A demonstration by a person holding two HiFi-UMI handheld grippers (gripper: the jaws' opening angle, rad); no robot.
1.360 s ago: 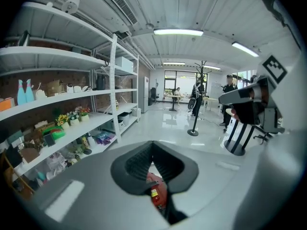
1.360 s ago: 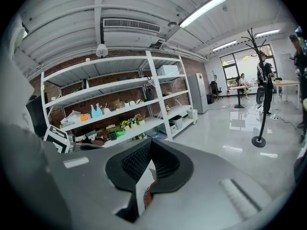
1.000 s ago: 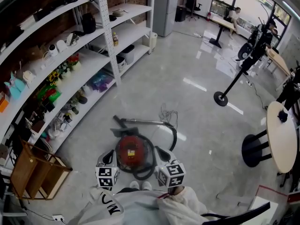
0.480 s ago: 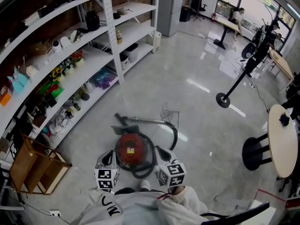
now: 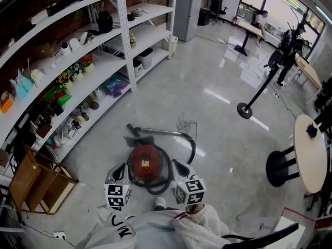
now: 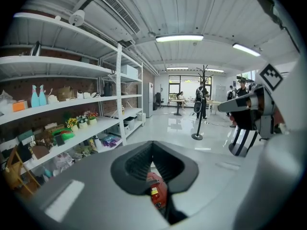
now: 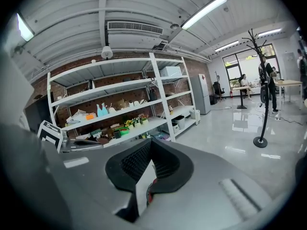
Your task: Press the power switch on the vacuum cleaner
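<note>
red vacuum cleaner (image 5: 146,162) sat on the floor (image 5: 212,123) just ahead of you, between your left gripper (image 5: 120,172) and right gripper (image 5: 179,168). over the last second you barely shifted; both jaws stayed nearly together, holding nothing, so the switch likely remained unpressed. its label was too small to read.

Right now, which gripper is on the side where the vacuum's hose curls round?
The right gripper: the black hose curves up along that side of the red vacuum cleaner; the left gripper flanks the other side.
</note>
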